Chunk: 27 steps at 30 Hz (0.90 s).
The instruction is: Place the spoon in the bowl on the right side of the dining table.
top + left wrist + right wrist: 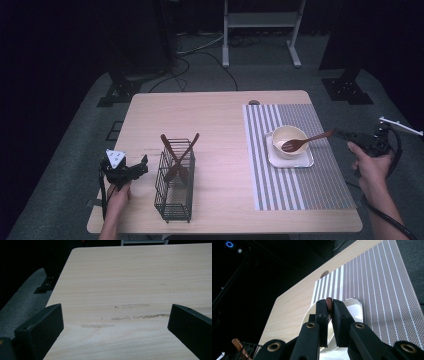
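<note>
A brown wooden spoon (300,143) lies with its scoop in a cream bowl (289,134) that stands on a white square plate (306,161). My right gripper (344,134) is shut on the end of the spoon's handle, just right of the bowl. In the right gripper view my right gripper (329,307) pinches the handle tip (328,301) between its jaws, with the plate (357,307) beyond them. My left gripper (143,163) hovers open at the table's left, beside a black wire basket (174,197). In the left gripper view my left gripper (115,315) has bare wood between its jaws.
A grey striped placemat (300,192) covers the table's right side under the plate. The wire basket holds crossed wooden utensils (178,150) and stands near the front edge. The wooden tabletop (210,120) is bordered by dark floor. A white frame (260,22) stands far behind.
</note>
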Each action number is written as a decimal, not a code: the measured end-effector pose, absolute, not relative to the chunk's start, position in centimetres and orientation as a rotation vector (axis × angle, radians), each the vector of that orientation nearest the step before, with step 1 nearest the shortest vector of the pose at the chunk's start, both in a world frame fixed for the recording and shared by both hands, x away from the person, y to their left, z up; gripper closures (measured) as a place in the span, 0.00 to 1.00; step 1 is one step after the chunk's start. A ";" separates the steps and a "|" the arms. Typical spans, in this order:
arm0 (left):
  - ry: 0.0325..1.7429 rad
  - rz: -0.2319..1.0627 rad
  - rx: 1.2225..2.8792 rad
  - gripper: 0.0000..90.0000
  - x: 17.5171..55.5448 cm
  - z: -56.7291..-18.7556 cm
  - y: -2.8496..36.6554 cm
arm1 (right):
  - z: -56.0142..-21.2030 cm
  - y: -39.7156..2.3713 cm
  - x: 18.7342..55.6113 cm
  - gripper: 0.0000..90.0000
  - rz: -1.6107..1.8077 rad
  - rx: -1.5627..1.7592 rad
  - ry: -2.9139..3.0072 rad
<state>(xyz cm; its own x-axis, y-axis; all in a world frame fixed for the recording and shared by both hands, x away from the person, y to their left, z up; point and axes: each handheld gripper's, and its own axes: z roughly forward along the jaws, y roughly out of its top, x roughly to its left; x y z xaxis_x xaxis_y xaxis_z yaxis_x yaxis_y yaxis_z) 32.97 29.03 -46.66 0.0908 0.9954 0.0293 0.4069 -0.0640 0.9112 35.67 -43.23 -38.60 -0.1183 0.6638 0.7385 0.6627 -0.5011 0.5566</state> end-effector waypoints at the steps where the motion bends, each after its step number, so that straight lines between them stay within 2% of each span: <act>1: 1.423 0.951 1.589 0.00 33.0 -46.6 29.0 | -38.7 -43.2 35.7 0.92 1.746 2.088 1.570; 27: 1.422 0.953 1.590 0.00 33.0 -46.7 29.0 | -40.2 -42.8 35.9 0.86 1.762 2.120 1.579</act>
